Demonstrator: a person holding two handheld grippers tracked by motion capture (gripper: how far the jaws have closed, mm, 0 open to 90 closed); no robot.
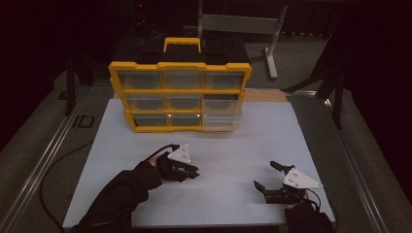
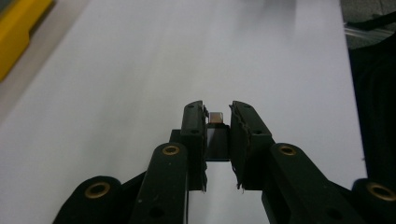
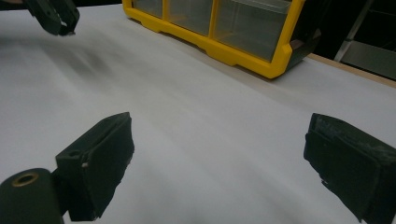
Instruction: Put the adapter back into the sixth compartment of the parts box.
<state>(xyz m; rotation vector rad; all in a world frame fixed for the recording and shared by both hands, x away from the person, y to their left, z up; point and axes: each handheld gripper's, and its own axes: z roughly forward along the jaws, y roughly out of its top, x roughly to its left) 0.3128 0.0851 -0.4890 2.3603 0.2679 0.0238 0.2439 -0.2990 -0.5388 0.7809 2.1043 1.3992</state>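
High view: big white desk board (image 1: 228,145) w/ a yellow-framed plastic organiser cabinet with clear drawers (image 1: 180,95) standing upright at the far edge, drawer fronts facing the person. Both hands are on the near half, well apart from the cabinet.

Left tongs (image 1: 190,171) sit near the middle of the desk, tips pointing right and a bit forward; right tongs (image 1: 268,175) are near the right corner, jaws spread wide w/ nothing between them. In the right gripper view those jaws stand far apart over bare board, the cabinet's corner ahead of them.

Left gripper view: left tongs (image 2: 217,117) are clamped on a small grey-brown block (image 2: 215,117), pinched right at the tips, pads pressing on both sides. It looks squat, its flat faces against the pads; can't tell the exact shape, most of it is hidden by the jaws. It looks clear of the board, not resting on it.

Key relation, as I judge it: the block is already in the left tongs, and the cabinet lies forward and slightly left of them, drawers all appearing shut. Left hand is nearer to the cabinet, but it's occupied; the right one is free yet farther, so a drawer pull prob. falls to the right tongs, reaching forward-left across the desk.
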